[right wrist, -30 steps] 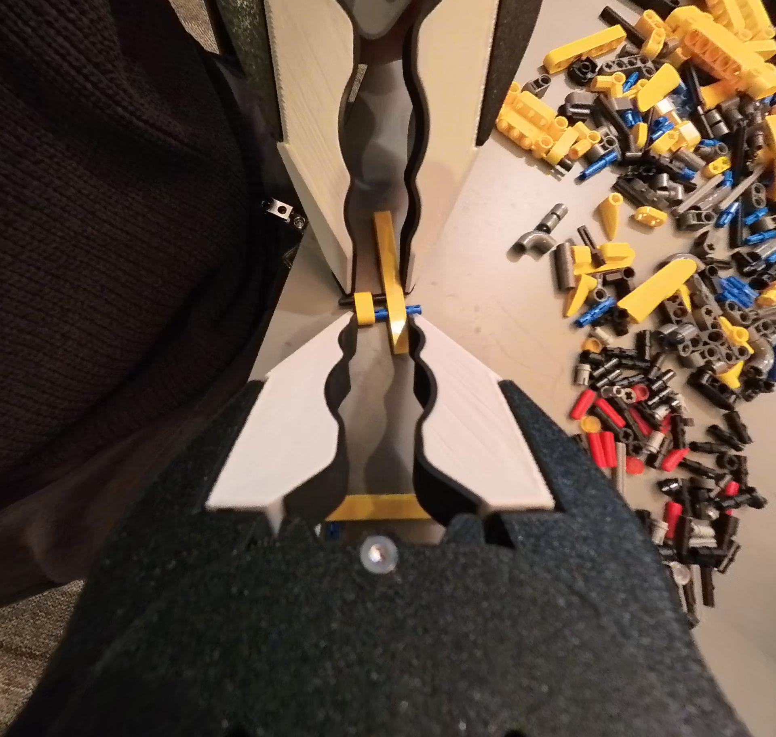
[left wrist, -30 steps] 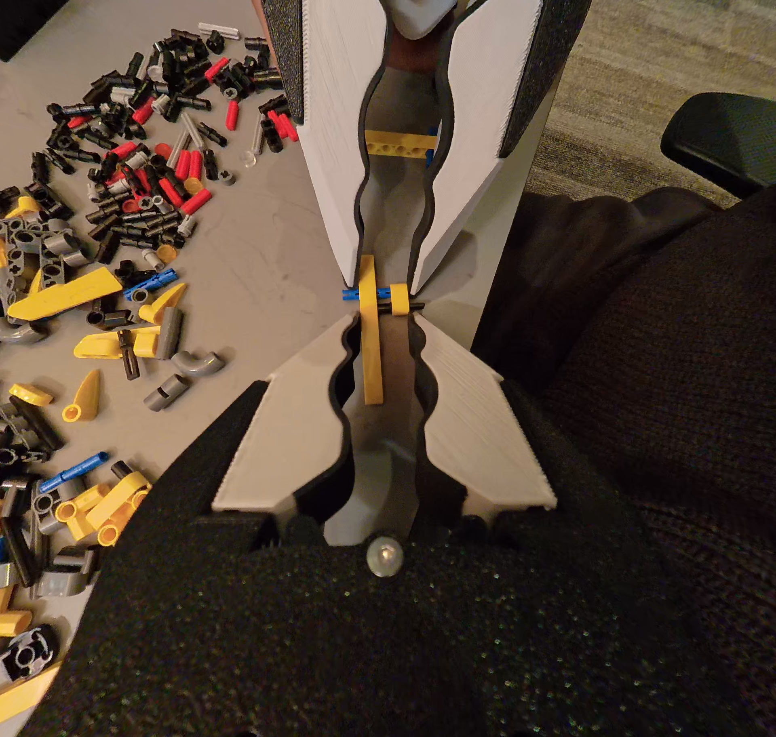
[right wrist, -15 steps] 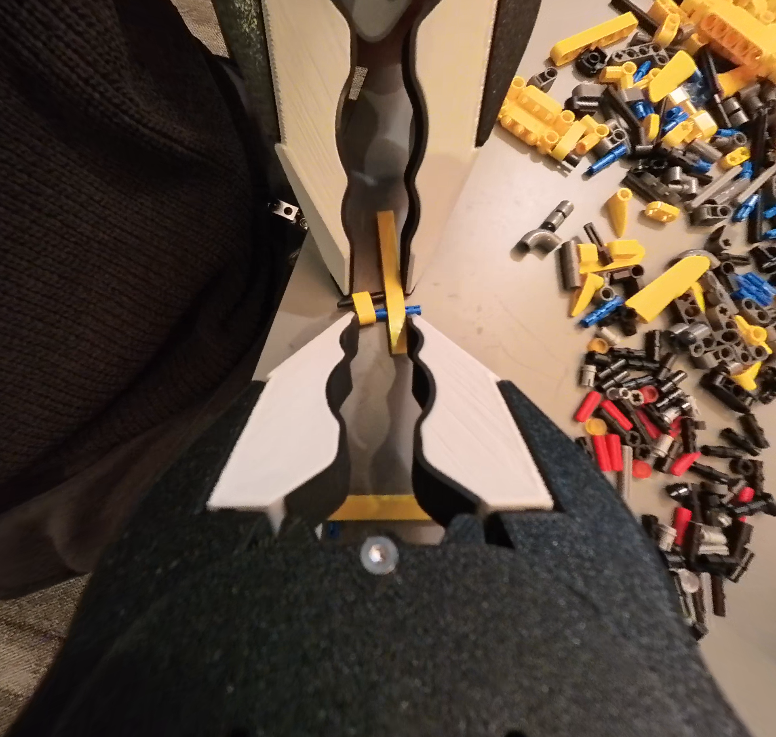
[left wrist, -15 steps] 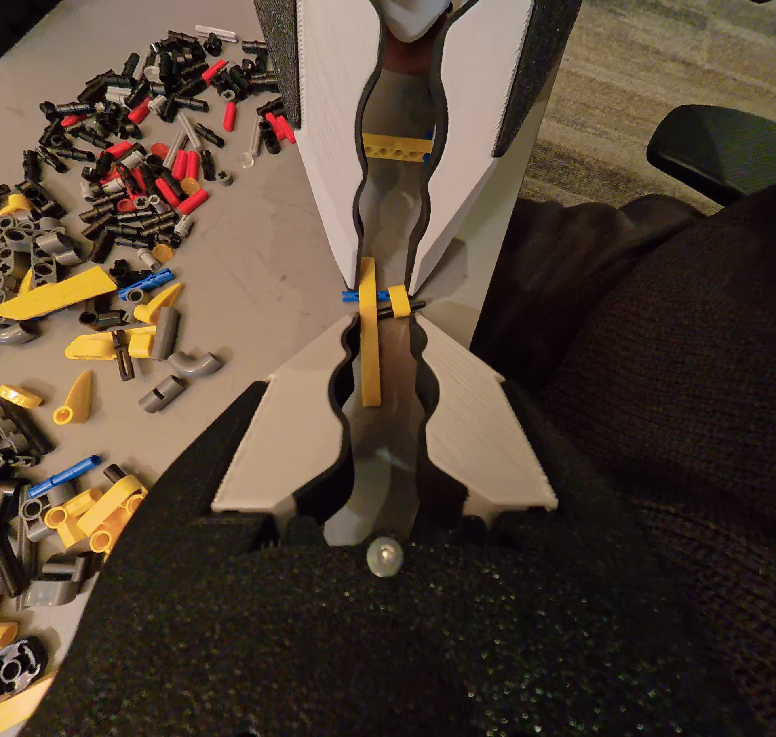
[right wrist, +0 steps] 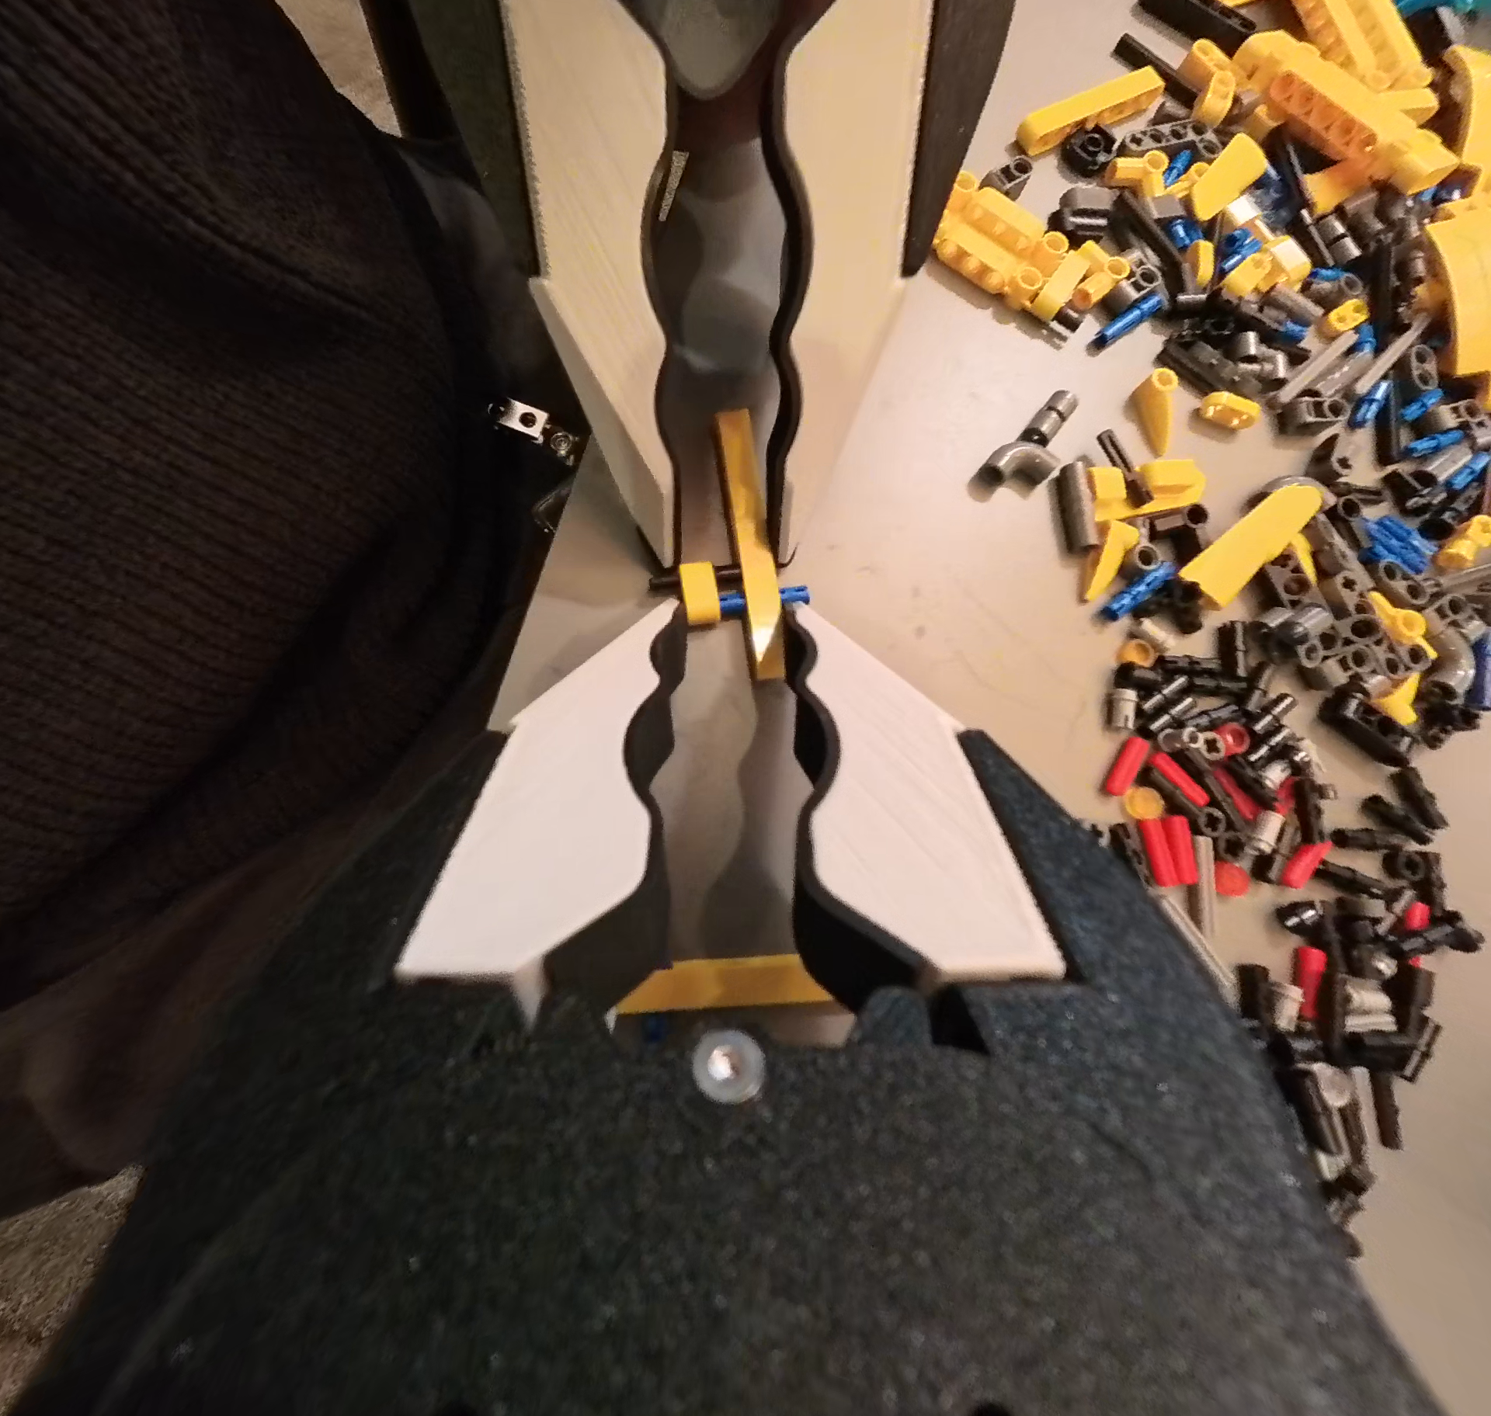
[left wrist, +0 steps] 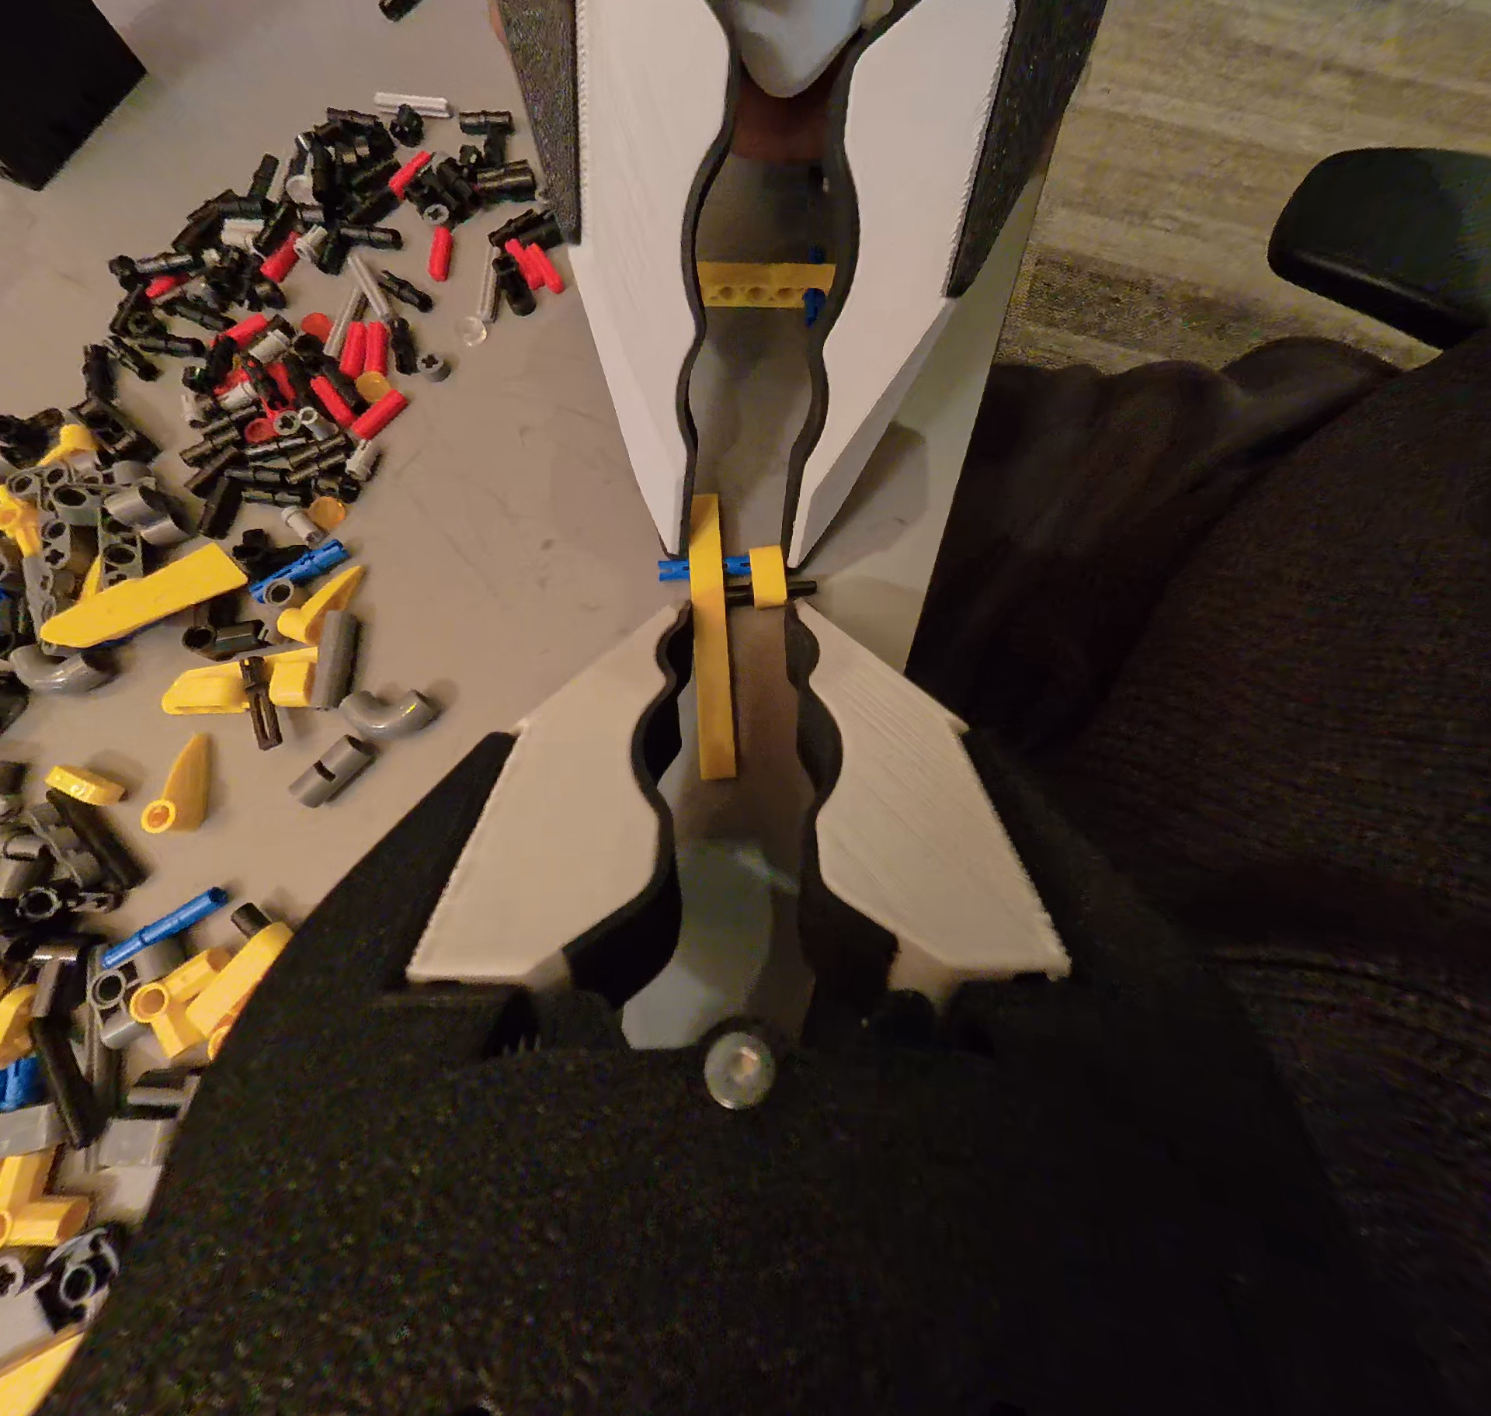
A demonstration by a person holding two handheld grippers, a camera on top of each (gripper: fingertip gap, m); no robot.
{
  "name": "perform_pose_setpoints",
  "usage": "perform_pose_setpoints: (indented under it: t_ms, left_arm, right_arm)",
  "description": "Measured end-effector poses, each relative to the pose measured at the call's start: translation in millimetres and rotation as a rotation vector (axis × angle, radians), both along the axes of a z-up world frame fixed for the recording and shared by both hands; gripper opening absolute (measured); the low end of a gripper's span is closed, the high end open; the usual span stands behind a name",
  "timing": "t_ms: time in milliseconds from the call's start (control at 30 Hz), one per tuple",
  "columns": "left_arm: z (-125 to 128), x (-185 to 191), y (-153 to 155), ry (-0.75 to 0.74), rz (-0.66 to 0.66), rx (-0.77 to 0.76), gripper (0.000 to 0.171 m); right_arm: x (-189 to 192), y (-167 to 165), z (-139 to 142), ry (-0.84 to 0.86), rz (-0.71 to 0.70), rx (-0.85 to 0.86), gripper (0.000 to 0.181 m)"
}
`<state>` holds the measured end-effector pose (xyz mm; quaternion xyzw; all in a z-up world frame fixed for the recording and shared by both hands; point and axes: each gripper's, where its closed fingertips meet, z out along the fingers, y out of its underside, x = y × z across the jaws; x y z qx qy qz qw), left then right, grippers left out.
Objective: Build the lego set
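My left gripper (left wrist: 742, 615) and right gripper (left wrist: 734, 554) meet tip to tip above the grey table's edge. Between the tips is a small assembly: a long thin yellow beam (left wrist: 714, 651), a small yellow piece (left wrist: 766, 575), a blue pin (left wrist: 674, 568) and a black axle (left wrist: 787, 588). Both grippers are closed on it from opposite sides. In the right wrist view the right gripper (right wrist: 734, 611) is near and the left gripper (right wrist: 726, 554) is far; the beam (right wrist: 746, 506) runs up between the left fingers. A yellow holed beam (right wrist: 726, 982) shows at the right gripper's base.
Loose black, red, grey, yellow and blue building pieces are spread over the table (left wrist: 500, 490), and also show in the right wrist view (right wrist: 1291, 571). A person's dark knit sleeve (left wrist: 1250, 732) lies beside the grippers. A black chair arm (left wrist: 1388, 248) is beyond the table edge, above carpet. Less than 4 cm separates the two grippers' tips.
Both grippers stay tip to tip on the assembly. The views drift only slightly over the table.
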<state>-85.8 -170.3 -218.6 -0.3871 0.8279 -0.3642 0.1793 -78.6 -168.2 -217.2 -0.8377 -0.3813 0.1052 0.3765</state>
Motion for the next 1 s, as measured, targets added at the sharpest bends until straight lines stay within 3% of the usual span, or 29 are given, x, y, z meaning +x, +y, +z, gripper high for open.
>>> perform_pose_setpoints:
  t_ms: [633, 700, 1000]
  left_arm:
    - [0.5, 0.4, 0.1, 0.029, 0.012, -0.036, 0.018]
    - [0.5, 0.5, 1.8, 0.019, 0.013, -0.027, 0.006]
    - [0.4, 1.2, 4.0, 0.016, 0.030, -0.025, 0.010]
  right_arm:
    - [-0.5, -0.3, 0.3, -0.022, 0.012, 0.018, 0.023]
    - [-3.7, -2.4, 0.3, -0.016, 0.027, 0.009, 0.023]
    - [-2.2, -2.9, 0.8, 0.023, -0.017, 0.015, 0.021]
